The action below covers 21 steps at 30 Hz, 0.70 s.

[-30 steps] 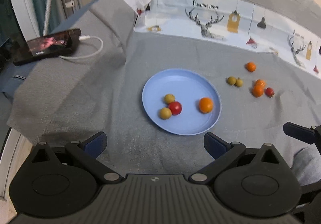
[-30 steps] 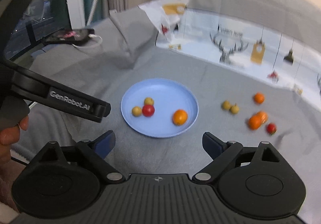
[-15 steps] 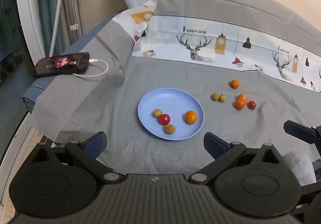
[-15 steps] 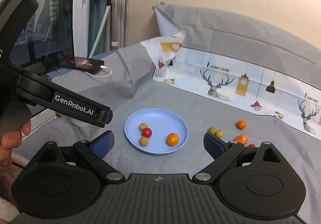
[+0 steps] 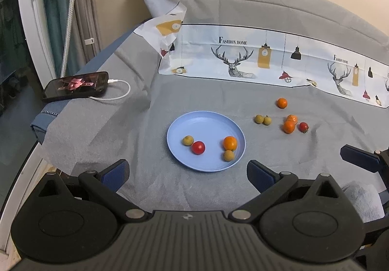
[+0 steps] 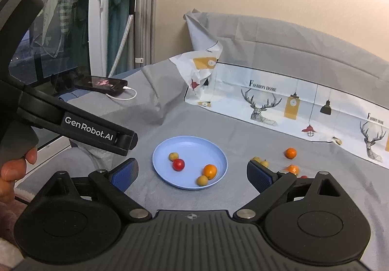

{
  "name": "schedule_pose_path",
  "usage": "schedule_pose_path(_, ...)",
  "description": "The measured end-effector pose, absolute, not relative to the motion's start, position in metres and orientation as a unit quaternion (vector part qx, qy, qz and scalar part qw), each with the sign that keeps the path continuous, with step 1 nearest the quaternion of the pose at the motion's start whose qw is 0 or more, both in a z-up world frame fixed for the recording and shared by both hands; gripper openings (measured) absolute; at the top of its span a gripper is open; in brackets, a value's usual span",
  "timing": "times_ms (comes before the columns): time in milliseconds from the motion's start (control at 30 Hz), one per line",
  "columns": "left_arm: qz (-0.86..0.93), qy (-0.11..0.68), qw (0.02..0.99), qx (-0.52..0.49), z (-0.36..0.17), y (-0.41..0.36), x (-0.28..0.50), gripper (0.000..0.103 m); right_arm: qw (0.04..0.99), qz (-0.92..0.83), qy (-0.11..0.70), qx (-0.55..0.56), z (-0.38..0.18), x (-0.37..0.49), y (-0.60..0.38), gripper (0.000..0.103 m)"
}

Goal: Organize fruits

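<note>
Four small round fruits are seen lying in a pale blue plate (image 5: pixel 194 122): an orange fruit (image 5: pixel 230 142) with a yellow-green fruit (image 5: pixel 228 155) touching it at the near right rim, a glossy red tomato (image 5: pixel 198 147) near the middle, and a second yellow-green fruit (image 5: pixel 188 140) just beside the tomato on its left. The same four are shown in the right wrist view, in the plate (image 6: pixel 187 147).

To the right of the plate, six more fruits are scattered on the grey cloth (image 5: pixel 121 130): a pair of yellow-green fruits (image 5: pixel 263 119) touching each other, a lone orange one (image 5: pixel 282 103) farther back, and a cluster of two orange fruits (image 5: pixel 289 124) with a small red one (image 5: pixel 303 127) just beside them.

The cloth is spread over a bench, with a deer-printed sheet (image 5: pixel 267 59) laid along its far side. A phone (image 5: pixel 75 86) with a white cable plugged in rests at the far left corner.

The left gripper (image 5: pixel 187 172) is held above the near edge, its fingers spread wide with nothing between them. The right gripper (image 6: pixel 192 173) is likewise held with fingers wide apart and empty, the plate framed between them.
</note>
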State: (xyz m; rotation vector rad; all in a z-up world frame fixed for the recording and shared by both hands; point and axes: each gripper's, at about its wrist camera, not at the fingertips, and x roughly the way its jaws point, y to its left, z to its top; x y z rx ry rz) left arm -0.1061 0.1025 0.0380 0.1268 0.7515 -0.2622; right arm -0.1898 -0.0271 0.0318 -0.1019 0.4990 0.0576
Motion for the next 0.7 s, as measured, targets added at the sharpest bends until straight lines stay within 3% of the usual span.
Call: schedule_pose_path(700,-0.130,0.402,0.904,0.065,0.015,0.101,-0.081,0.103,0.956,0.037,0.287,-0.037,0.016,-0.168,-0.030,0.096)
